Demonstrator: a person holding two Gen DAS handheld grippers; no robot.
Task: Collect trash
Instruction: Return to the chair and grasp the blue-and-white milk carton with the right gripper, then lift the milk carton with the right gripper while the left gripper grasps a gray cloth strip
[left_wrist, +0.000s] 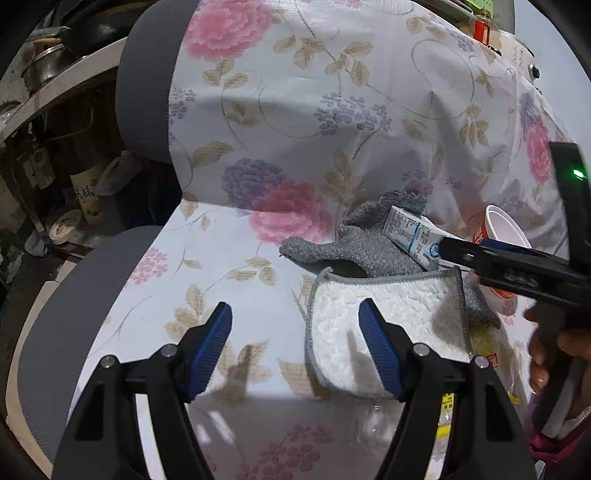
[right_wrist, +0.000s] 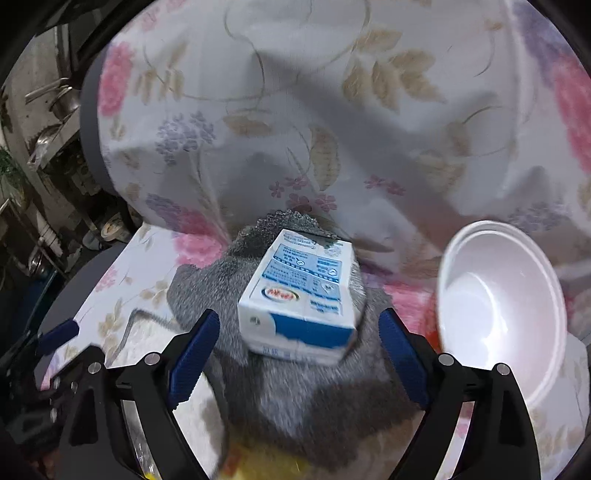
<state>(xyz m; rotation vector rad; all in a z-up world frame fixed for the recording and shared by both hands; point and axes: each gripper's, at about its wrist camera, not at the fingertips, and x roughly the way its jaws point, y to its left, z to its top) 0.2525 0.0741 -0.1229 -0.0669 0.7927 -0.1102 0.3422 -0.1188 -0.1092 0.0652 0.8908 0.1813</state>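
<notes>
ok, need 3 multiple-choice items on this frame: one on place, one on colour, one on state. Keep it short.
1. Where does the milk carton lie?
A. on the grey cloth
B. inside the white bowl
C. on bare floor

2. What colour are the pads on the right gripper?
A. red
B. blue
C. green

3. How do the right gripper's jaws stand?
A. clamped on the carton
B. shut with nothing between them
C. open, either side of the carton

Answers:
1 A, the carton rests on the crumpled grey cloth, with the bowl apart to its right.
2 B, both ribbed pads show blue.
3 C, a gap shows between each pad and the carton.
</notes>
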